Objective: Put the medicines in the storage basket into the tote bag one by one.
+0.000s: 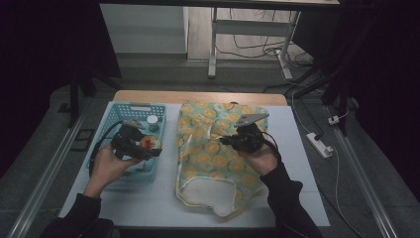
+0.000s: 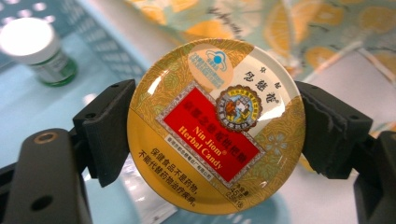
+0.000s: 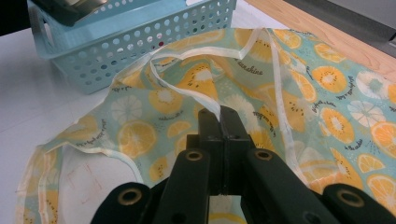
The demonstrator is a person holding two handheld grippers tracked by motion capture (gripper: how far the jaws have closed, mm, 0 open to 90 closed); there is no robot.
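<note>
candy tin (image 2: 215,125) gripped – bottle (image 2: 38,50), basket (image 1: 110,119) behind

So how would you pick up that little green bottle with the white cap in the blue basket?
Grip the small green bottle by its round white cap, coming straight down from above. It stands upright on the floor of the blue plastic basket, whose walls would probably block a sideways approach, and the cap is likely narrow enough for two jaws.

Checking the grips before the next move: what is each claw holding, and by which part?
The left claw clamps the round candy tin across its rim, on opposite sides. The right claw pinches the fruit-print bag by its cream handle strap.
</note>
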